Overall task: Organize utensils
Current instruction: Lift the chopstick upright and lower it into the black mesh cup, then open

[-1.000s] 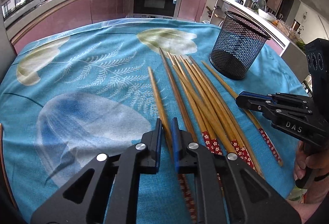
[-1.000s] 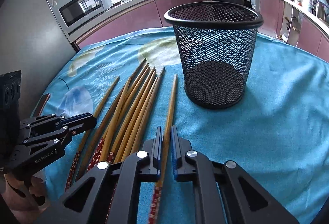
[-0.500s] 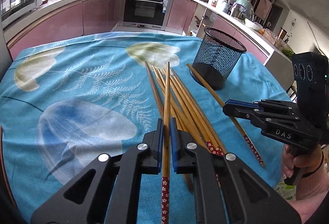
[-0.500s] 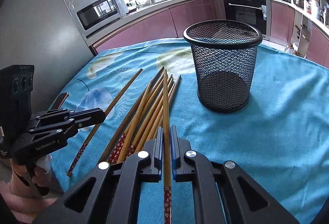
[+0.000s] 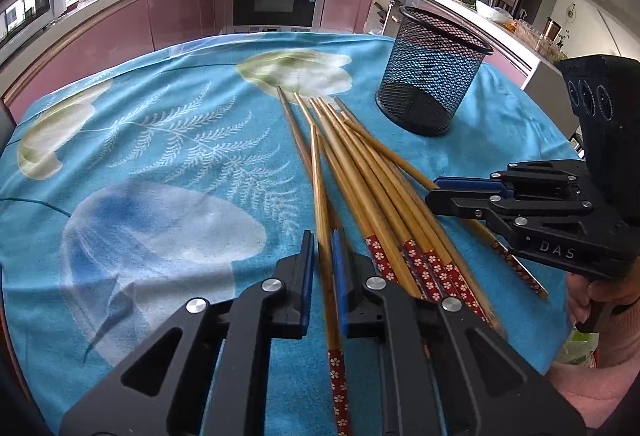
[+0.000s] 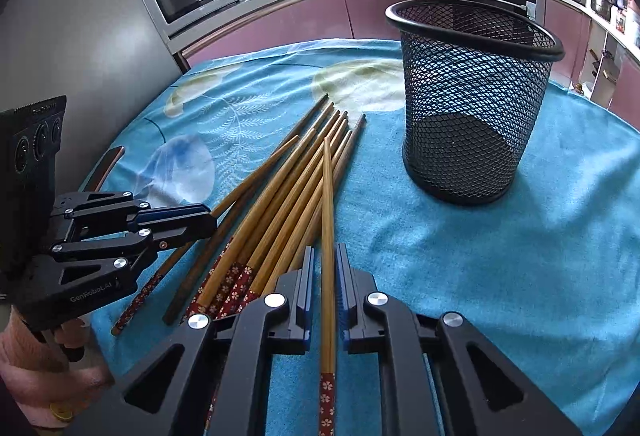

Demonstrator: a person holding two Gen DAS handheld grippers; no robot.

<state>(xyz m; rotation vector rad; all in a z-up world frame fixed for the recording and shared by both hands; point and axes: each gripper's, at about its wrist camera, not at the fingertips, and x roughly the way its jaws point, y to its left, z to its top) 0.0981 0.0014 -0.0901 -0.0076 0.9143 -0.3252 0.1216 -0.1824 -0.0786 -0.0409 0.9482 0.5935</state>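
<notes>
I am holding 1 chopstick in each gripper. The left gripper (image 5: 323, 260) is clenching a bamboo chopstick (image 5: 320, 188) between its blue pads, with the red flowered end pointing back toward the camera and the plain tip reaching out over the pile. The right gripper (image 6: 324, 268) is gripping another chopstick (image 6: 327, 204) the same way, red patterned end trailing toward me, tip aimed forward to the left of the basket. Both held sticks are sitting above the remaining chopsticks (image 5: 372, 176), which are fanning out on the blue tablecloth (image 5: 168, 140) with their tips gathered near the white flower print. The black mesh basket (image 6: 472, 100) is standing upright on the cloth, just beyond and to the right of the pile; I am seeing no stick inside it. In the left wrist view the right gripper is hovering low over the pile's right edge; in the right wrist view the left one is doing likewise at the left edge.
</notes>
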